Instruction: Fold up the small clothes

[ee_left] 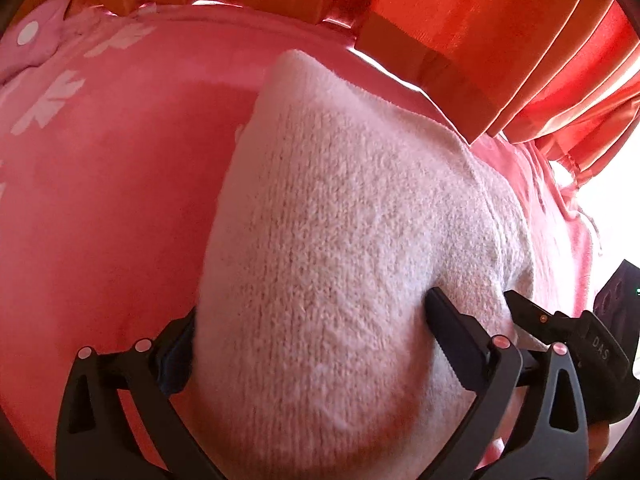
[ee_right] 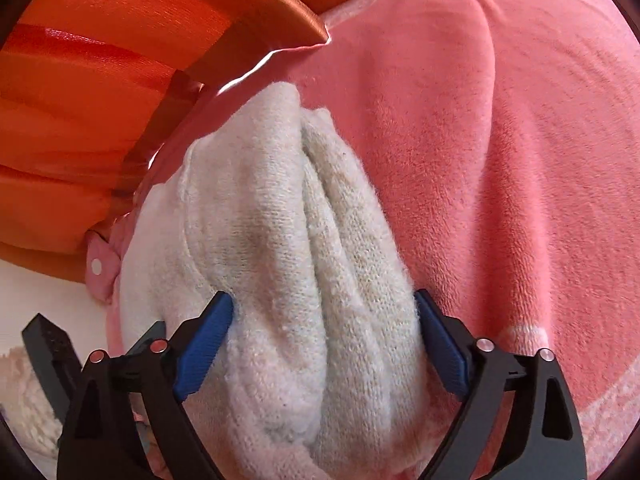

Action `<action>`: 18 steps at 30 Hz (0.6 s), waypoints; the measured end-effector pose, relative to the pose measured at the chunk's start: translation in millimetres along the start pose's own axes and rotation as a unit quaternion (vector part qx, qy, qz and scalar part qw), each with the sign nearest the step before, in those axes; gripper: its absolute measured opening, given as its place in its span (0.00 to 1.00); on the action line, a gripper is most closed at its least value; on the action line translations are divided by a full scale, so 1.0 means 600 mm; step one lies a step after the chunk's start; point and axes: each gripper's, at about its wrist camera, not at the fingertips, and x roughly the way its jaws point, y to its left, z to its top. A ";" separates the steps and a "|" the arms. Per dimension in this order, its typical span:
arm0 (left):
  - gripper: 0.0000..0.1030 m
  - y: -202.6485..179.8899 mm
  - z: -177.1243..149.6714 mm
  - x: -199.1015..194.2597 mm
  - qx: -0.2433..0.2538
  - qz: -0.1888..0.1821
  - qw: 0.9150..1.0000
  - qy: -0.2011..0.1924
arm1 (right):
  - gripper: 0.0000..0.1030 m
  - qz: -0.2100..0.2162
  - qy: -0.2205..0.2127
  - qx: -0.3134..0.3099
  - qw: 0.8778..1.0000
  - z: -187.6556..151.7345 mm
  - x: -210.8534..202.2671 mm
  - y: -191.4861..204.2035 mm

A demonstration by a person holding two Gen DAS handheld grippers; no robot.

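Note:
A small pale knitted garment (ee_left: 340,240) lies bunched on a pink fleece blanket (ee_left: 120,200). My left gripper (ee_left: 312,332) has its jaws wide on either side of the garment, pressing its sides. In the right wrist view the same garment (ee_right: 288,260) shows thick folds. My right gripper (ee_right: 324,328) also straddles it, blue pads (ee_right: 204,344) against both sides. The right gripper's finger shows at the right of the left wrist view (ee_left: 532,316); the left gripper's finger shows at the lower left of the right wrist view (ee_right: 48,344).
The blanket (ee_right: 500,160) has white snowflake prints (ee_left: 48,100). Orange curtains (ee_left: 480,20) hang behind the bed's edge. A pink polka-dot cloth (ee_left: 32,40) lies at the far left; it also shows in the right wrist view (ee_right: 100,268).

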 end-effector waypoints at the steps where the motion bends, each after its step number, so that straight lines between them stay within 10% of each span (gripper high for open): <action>1: 0.96 0.000 0.000 0.002 0.001 -0.001 1.000 -0.002 | 0.89 0.000 0.001 -0.001 1.000 0.000 0.002 0.001; 10: 0.93 0.002 0.000 0.006 0.015 -0.022 1.000 -0.016 | 0.78 0.001 0.002 -0.024 1.000 0.002 0.008 0.020; 14: 0.51 -0.002 0.005 -0.029 0.032 -0.060 0.997 -0.024 | 0.35 0.027 -0.020 -0.033 0.999 -0.007 -0.017 0.043; 18: 0.44 -0.013 0.023 -0.096 0.062 -0.101 0.992 -0.036 | 0.28 0.061 -0.070 -0.036 0.995 -0.025 -0.076 0.069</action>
